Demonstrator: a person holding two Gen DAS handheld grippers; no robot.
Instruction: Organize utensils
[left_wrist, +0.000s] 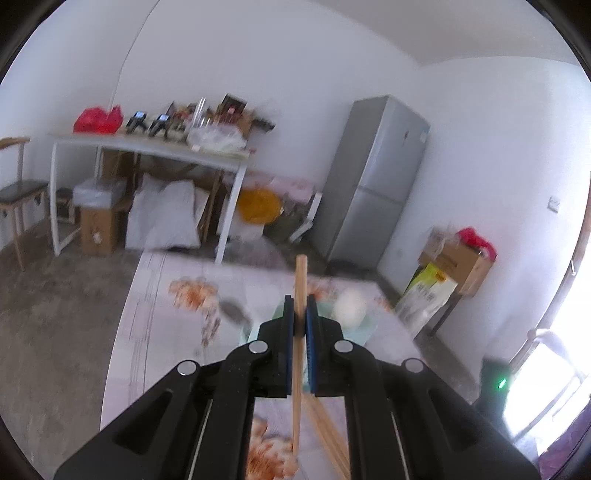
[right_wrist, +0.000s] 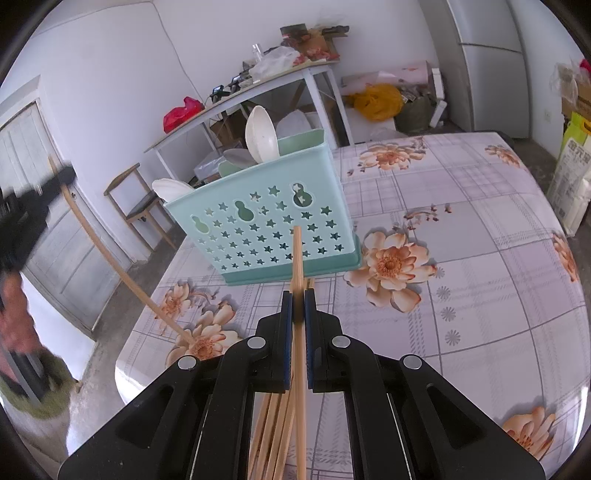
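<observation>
Clamping one chopstick (left_wrist: 300, 295), left gripper (left_wrist: 300, 314) is held up over the flowered table (left_wrist: 155, 295). Right gripper (right_wrist: 298, 306) pinches another chopstick (right_wrist: 297, 258) above a loose bundle (right_wrist: 273, 435), just before the teal holder (right_wrist: 266, 221) with its spoons (right_wrist: 260, 134).

I count one teal utensil holder (right_wrist: 266, 225) near the tabletop's far-left corner with three spoons (right_wrist: 261, 133) in it, one chopstick (left_wrist: 300, 295) in my left gripper (left_wrist: 300, 314), another single chopstick (right_wrist: 297, 258) in my right gripper (right_wrist: 298, 306), and a loose chopstick pile (right_wrist: 275, 435) too tangled to number.
</observation>
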